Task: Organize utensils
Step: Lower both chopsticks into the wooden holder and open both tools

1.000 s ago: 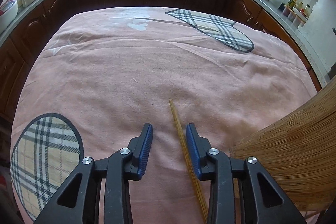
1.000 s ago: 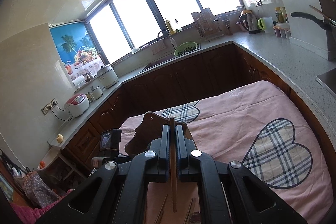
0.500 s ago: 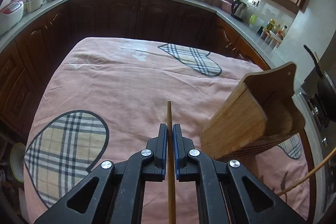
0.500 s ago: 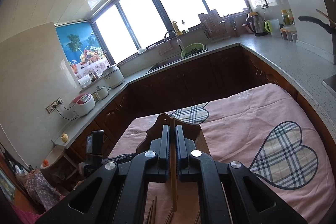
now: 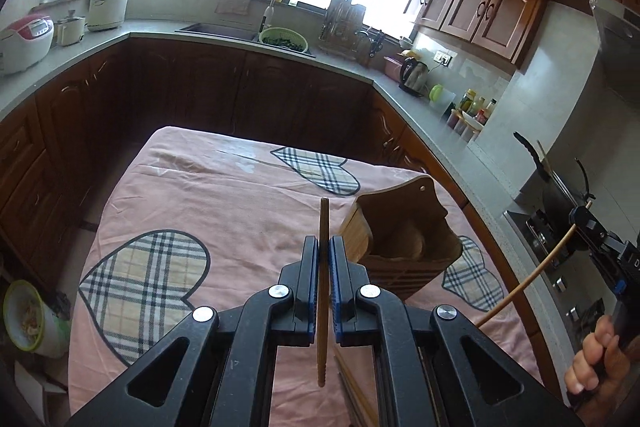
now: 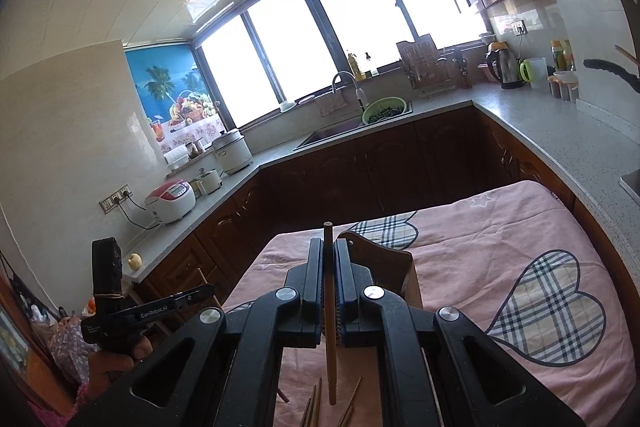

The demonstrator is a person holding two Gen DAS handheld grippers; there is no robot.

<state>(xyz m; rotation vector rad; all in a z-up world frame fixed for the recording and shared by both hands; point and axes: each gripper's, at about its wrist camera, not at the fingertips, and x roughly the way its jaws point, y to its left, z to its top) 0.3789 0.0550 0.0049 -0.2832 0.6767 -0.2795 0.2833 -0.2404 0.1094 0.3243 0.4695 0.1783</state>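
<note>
The left gripper (image 5: 324, 247) is black plastic with blue ribbed pads, and its two fingers are squeezed tight on one thin wooden chopstick (image 5: 323, 291). The stick is long, smooth and brown, and it pokes out past the fingertips and hangs down behind them. The right gripper (image 6: 328, 247) looks the same and is pinched on a second chopstick (image 6: 330, 311), which also sticks up past the tips. Both are up in the air above the bench (image 5: 224, 203). The bench has a soft pink cloth (image 6: 496, 227) on it, a bit wrinkled, with big checked heart shapes (image 5: 140, 275) sewn or printed on. A wooden holder (image 5: 400, 247) stands on the cloth just to the right of the left gripper's tips. It is a box made of bamboo strips with a tall curved back, a small hole at the top and slats low on its front. In the right wrist view the same holder (image 6: 384, 259) peeks out behind the fingers. More loose chopsticks (image 6: 316, 403) lie flat on the cloth under the right gripper. A person's hand (image 5: 600, 359) holds the right gripper's handle at the far right of the left view. Dark brown cupboards and a speckled grey counter run around the room.
</note>
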